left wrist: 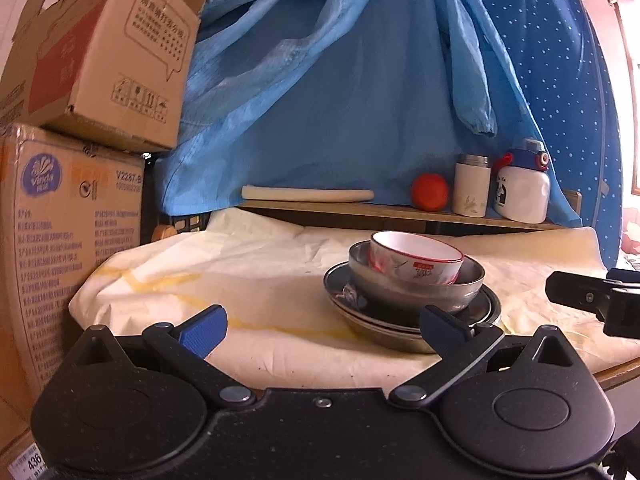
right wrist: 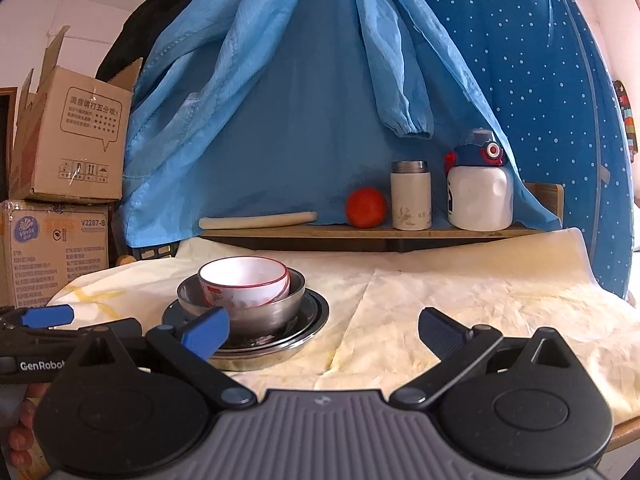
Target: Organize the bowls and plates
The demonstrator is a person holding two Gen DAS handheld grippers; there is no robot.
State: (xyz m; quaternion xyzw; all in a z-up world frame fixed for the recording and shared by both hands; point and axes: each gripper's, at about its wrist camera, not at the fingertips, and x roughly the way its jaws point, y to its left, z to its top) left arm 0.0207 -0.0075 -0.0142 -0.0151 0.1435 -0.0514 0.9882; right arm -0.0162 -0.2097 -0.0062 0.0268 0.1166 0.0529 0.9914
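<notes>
A white bowl with a red rim (left wrist: 416, 258) (right wrist: 244, 282) sits tilted inside a steel bowl (left wrist: 416, 288) (right wrist: 276, 312), which rests on stacked steel plates (left wrist: 376, 326) (right wrist: 308, 326) on a cream cloth. My left gripper (left wrist: 324, 330) is open and empty, just short of the stack, its right finger in front of the plates. My right gripper (right wrist: 324, 330) is open and empty to the right of the stack, its left finger beside the plates. Each gripper shows at the edge of the other's view: the right gripper (left wrist: 592, 300), the left gripper (right wrist: 48, 318).
A wooden shelf (right wrist: 360, 234) behind the table holds a rolling pin (right wrist: 256, 220), an orange (right wrist: 366, 208), a white flask (right wrist: 411, 200) and a white bottle with a blue lid (right wrist: 480, 188). Cardboard boxes (left wrist: 72, 160) stand at the left. Blue cloth (left wrist: 340, 80) hangs behind.
</notes>
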